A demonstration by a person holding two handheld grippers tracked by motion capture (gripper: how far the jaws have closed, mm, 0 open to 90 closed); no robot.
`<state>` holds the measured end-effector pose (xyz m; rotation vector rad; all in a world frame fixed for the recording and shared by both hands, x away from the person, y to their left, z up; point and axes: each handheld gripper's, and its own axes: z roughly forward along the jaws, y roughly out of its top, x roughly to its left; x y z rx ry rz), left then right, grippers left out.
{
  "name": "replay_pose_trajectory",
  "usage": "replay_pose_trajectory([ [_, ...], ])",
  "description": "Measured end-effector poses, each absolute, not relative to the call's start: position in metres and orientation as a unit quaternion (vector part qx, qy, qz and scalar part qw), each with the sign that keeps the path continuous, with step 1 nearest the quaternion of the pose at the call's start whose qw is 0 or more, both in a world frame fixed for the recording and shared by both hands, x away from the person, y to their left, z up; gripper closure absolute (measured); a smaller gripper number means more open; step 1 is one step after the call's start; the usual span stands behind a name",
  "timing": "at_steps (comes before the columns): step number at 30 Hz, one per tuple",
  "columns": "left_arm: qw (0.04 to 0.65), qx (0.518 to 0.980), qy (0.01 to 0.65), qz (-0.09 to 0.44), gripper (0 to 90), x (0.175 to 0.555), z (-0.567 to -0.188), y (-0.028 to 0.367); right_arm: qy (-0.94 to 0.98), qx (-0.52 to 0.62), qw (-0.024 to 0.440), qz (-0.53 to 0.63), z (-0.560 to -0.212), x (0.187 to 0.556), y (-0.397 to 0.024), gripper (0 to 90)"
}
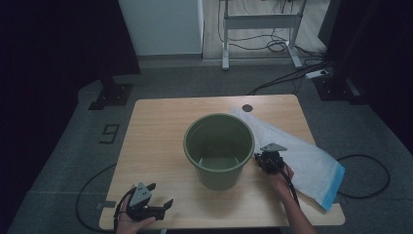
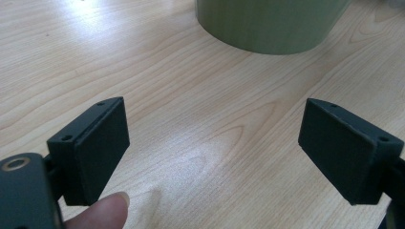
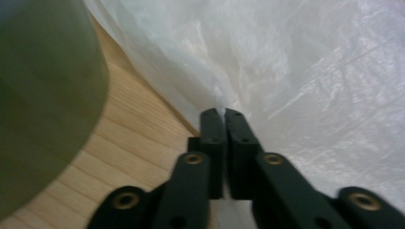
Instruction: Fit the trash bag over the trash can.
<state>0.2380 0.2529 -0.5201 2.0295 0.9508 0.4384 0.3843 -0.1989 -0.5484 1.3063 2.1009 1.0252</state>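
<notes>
Right of the green bucket (image 1: 219, 150), on the far-right part of the worktop (image 1: 156, 131), a white plastic bag (image 1: 302, 161) lies flat, its long axis running diagonally from the far middle of the worktop down to the near right edge, where a blue band closes its end. The right tongs (image 1: 267, 159) sit at the bag's long inner edge, the side that faces the bucket. In the right gripper view the right tongs (image 3: 223, 114) are closed, jaws pressed together with a fold of the thin film pinched at their tips, so the bag (image 3: 305, 71) is in their grip at that edge. The bucket wall (image 3: 43, 95) stands just beside them, to their left in that view, with a strip of bare wood between.

The left tongs (image 1: 160, 197) rest near the front left corner of the worktop, well apart from the bag and with the bucket between; in the left gripper view the left tongs (image 2: 215, 143) stand wide open and hold nothing, the bucket's base (image 2: 272, 24) ahead of them.

My judgement is that the coming move hangs on this: the bucket's mouth lies just to the left of the gripped edge and above it, so the bag has to rise before it travels over the rim, and the right hand is much the nearer one.
</notes>
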Motion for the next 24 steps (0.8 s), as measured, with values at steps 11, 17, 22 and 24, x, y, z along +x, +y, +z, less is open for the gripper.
replay_pose_trajectory([
  [11, 0.414, 0.809, 0.380, 0.175, 9.9, 0.238, -0.520, 0.252, 0.686, 0.490, 0.246, 0.478, -0.504, 0.365, -0.234, 88.8],
  [17, 0.414, 0.808, 0.381, 0.175, 9.9, 0.238, -0.520, 0.252, 0.661, 0.490, 0.252, 0.509, -0.484, 0.354, -0.248, 88.8],
  [22, 0.415, 0.806, 0.383, 0.176, 9.9, 0.237, -0.520, 0.253, 0.646, 0.484, 0.266, 0.526, -0.460, 0.344, -0.258, 88.8],
  [24, 0.416, 0.805, 0.383, 0.176, 9.9, 0.237, -0.519, 0.253, 0.635, 0.480, 0.273, 0.540, -0.445, 0.337, -0.265, 88.8],
])
